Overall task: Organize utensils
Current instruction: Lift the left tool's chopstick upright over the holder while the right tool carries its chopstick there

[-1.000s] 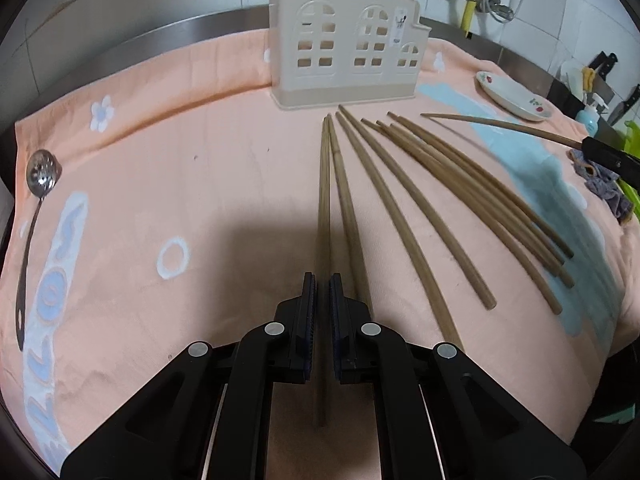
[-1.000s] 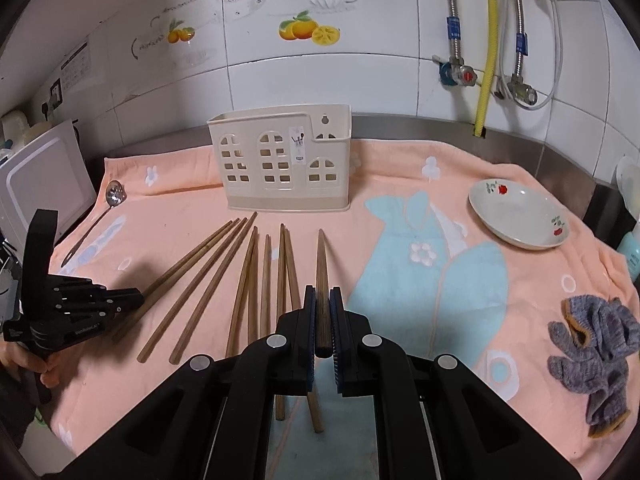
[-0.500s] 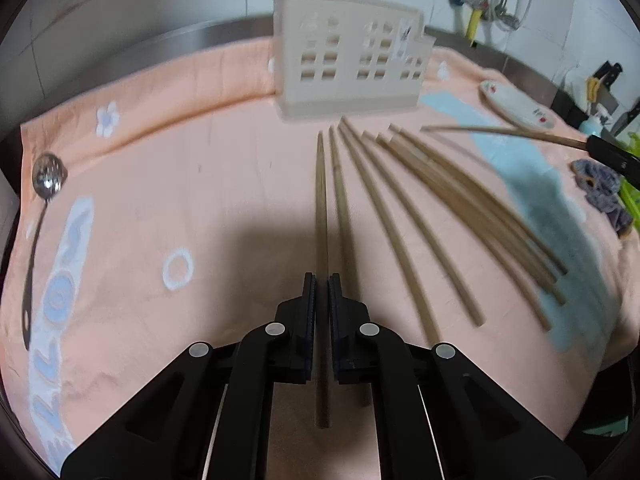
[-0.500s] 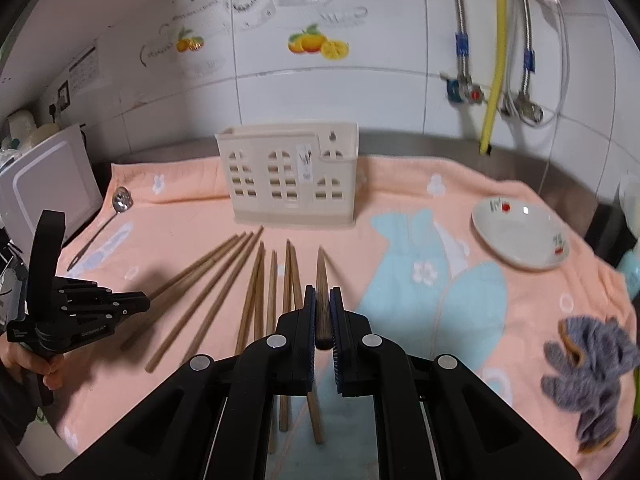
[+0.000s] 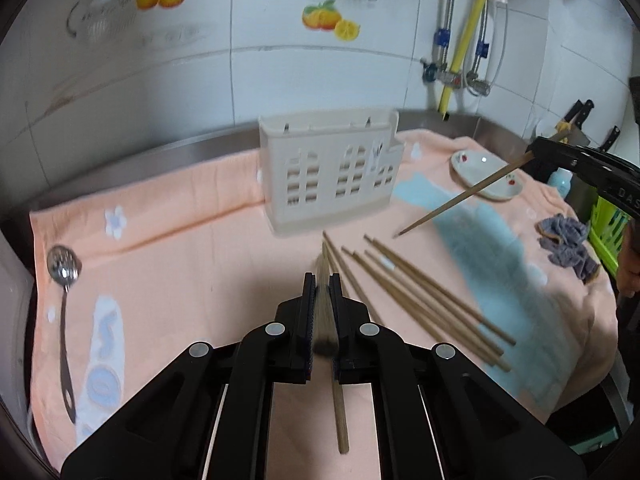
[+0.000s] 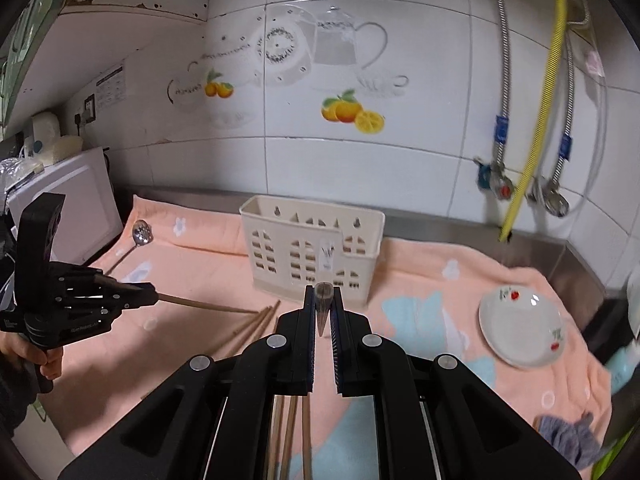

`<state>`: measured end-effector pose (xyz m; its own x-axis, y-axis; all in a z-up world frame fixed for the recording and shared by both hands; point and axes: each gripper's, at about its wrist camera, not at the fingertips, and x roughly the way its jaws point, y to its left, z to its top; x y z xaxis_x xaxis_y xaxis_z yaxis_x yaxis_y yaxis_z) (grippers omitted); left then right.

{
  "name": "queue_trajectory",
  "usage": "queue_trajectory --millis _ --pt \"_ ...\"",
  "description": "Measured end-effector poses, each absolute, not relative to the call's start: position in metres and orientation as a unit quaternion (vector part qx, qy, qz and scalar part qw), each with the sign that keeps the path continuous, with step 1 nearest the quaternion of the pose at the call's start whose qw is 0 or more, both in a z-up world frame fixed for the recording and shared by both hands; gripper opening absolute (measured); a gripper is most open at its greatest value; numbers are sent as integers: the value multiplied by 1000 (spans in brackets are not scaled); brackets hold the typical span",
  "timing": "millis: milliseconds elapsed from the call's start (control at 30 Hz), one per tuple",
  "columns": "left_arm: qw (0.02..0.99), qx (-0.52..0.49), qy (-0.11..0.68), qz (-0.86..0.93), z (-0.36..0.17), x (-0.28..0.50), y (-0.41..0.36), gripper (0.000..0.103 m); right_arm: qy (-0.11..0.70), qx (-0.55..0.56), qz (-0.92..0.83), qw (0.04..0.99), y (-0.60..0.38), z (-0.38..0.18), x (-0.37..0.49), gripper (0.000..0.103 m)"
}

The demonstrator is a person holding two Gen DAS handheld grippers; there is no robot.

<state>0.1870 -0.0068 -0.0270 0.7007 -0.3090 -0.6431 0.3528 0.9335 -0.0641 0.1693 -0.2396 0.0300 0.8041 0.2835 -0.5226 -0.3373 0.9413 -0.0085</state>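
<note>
Above the peach towel [image 5: 168,240], you held one chopstick in each gripper.
Left gripper [image 5: 323,292] clamped a chopstick [image 5: 325,320]; right gripper [image 6: 323,300] pinched another [image 6: 322,304], both lifted, aimed toward the cream holder [image 5: 332,172]. Remaining chopsticks [image 5: 420,300] lay fanned just before the holder for easy single picks.

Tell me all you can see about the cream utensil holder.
The cream utensil holder looks like plastic, a box shaped as a little house front with arched window cutouts and hanging holes along its taller back wall. It stands upright on the peach towel near the steel back edge. Nothing shows above its rim; neither gripper touches it.
</note>
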Motion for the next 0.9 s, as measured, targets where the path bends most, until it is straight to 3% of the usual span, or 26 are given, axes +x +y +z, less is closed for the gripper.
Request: queue_trajectory --millis 567,900 --pt "947 49 240 -207 108 228 -33 6 243 -81 178 950 -247 125 220 7" --pt "967 38 181 -174 146 284 -48 6 252 -80 165 950 -250 136 260 7"
